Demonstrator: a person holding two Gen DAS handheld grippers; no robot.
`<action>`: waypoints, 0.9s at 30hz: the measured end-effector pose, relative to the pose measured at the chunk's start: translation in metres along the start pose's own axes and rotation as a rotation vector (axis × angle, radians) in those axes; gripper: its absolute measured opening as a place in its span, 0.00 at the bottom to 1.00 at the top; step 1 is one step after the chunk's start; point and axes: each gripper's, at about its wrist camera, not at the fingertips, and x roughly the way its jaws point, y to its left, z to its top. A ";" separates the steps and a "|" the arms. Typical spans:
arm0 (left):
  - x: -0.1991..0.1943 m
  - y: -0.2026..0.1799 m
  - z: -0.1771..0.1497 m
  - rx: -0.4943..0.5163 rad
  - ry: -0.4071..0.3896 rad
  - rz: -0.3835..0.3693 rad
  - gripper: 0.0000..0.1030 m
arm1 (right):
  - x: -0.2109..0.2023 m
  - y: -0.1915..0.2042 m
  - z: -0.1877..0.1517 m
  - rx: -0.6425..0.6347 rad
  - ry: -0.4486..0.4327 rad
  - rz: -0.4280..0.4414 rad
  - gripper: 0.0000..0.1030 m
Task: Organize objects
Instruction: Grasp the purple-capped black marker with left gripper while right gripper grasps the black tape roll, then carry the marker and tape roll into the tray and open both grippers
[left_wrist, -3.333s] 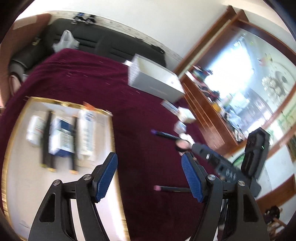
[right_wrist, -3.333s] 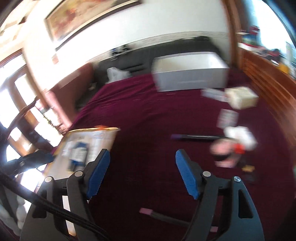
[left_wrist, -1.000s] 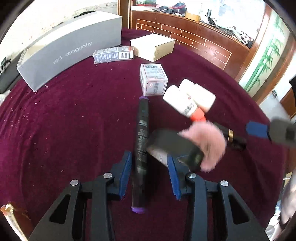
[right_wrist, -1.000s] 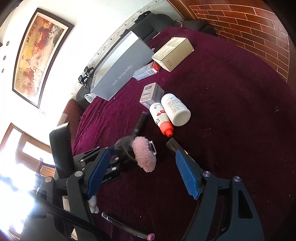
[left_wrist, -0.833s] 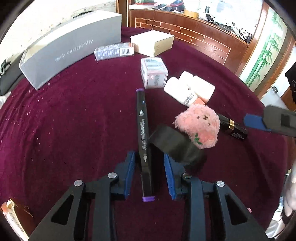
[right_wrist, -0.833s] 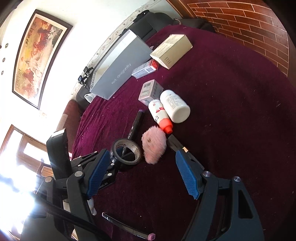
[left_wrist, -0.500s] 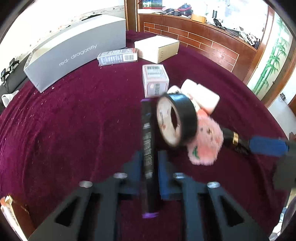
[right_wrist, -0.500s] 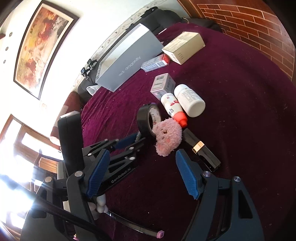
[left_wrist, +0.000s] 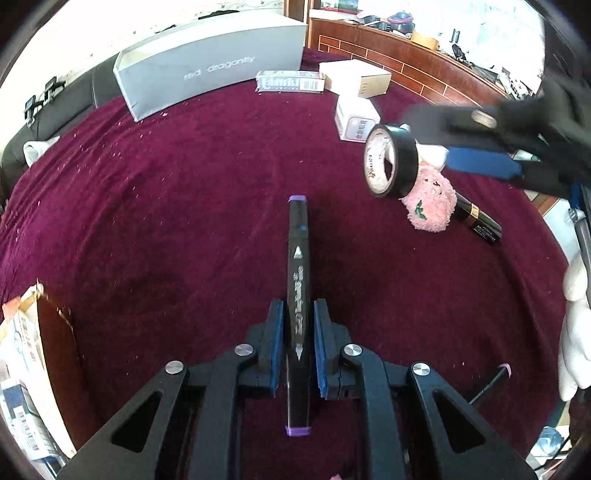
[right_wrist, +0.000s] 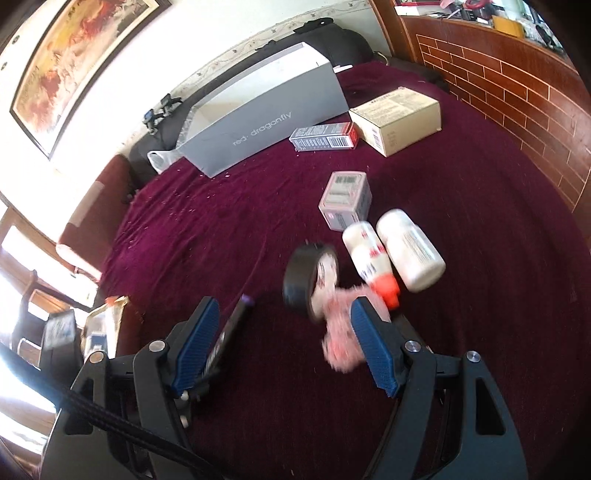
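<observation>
Moved since a second ago: black marker (left_wrist: 297, 295) is off the cloth and clamped in the left hand-held gripper (left_wrist: 297, 347); tape roll (left_wrist: 390, 161) went from lying flat to standing on edge, leaning on the pink plush.
Surface: dark red cloth (left_wrist: 184, 221), could be a bed or a counter, can't tell which.
Grey box (left_wrist: 210, 62): biggest thing, far ahead of the left hand-held gripper, says "red dragonfly".
Beige carton (right_wrist: 397, 120): ahead and right of the right hand-held gripper (right_wrist: 284, 345), just beside a small red-and-white box (right_wrist: 325, 137).
White bottles (right_wrist: 408, 249): two, touching side by side, just ahead-right of the right one.
Pink plush (left_wrist: 430, 206): near the right finger of the right hand-held gripper, blurry in that view.
Left one: pads pressed on the marker's middle, purple ends sticking out both ways.
Right one: jaws wide apart, nothing held.
Dark tube (left_wrist: 478, 221): gold band, just behind the plush.
</observation>
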 end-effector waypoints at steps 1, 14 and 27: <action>0.001 -0.002 0.002 -0.005 -0.005 0.000 0.18 | 0.004 0.002 0.003 -0.003 0.005 -0.015 0.71; 0.000 -0.004 0.005 -0.040 -0.022 -0.006 0.13 | 0.037 0.009 0.009 -0.014 0.043 -0.177 0.61; -0.032 0.023 -0.017 -0.160 -0.093 -0.090 0.11 | 0.015 0.023 0.001 -0.063 0.016 -0.151 0.15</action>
